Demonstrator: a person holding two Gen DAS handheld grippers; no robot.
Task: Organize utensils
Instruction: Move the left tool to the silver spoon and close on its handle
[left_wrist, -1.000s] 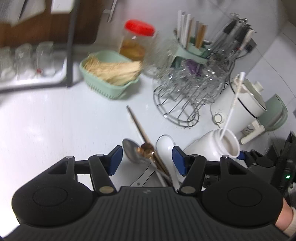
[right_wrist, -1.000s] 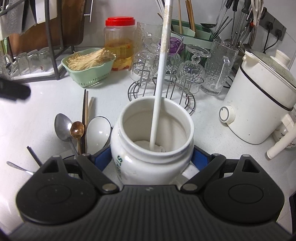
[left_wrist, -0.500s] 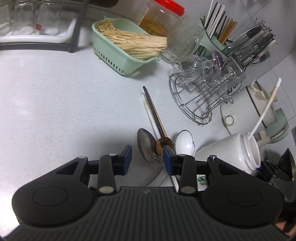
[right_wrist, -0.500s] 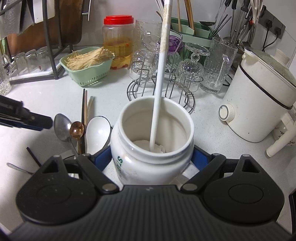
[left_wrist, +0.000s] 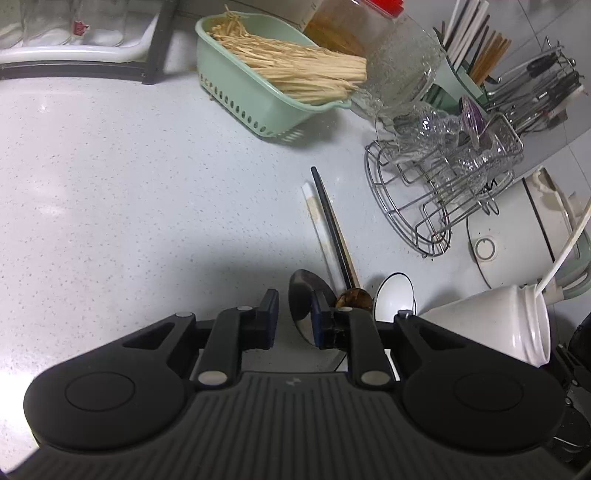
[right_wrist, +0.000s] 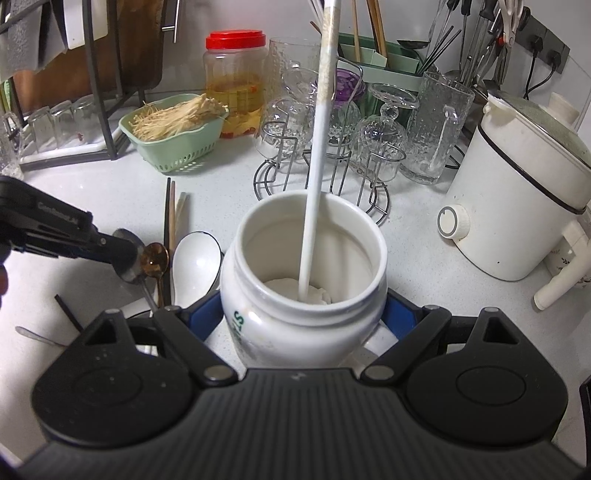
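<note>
Utensils (left_wrist: 334, 236) lie on speckled counter (left_wrist: 110, 192); left tool (left_wrist: 293, 319) narrowing, empty.

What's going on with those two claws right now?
Right gripper clamped on white jar. Left gripper fingers just closing, over steel spoon, nothing gripped. Chopsticks and other spoons crowd it.

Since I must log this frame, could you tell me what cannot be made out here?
- Metal spoon handle: left wrist view, hidden under the left gripper.
- White jar base and label: right wrist view, covered by the right gripper.
- White stick top: cut off by the edge.
</note>
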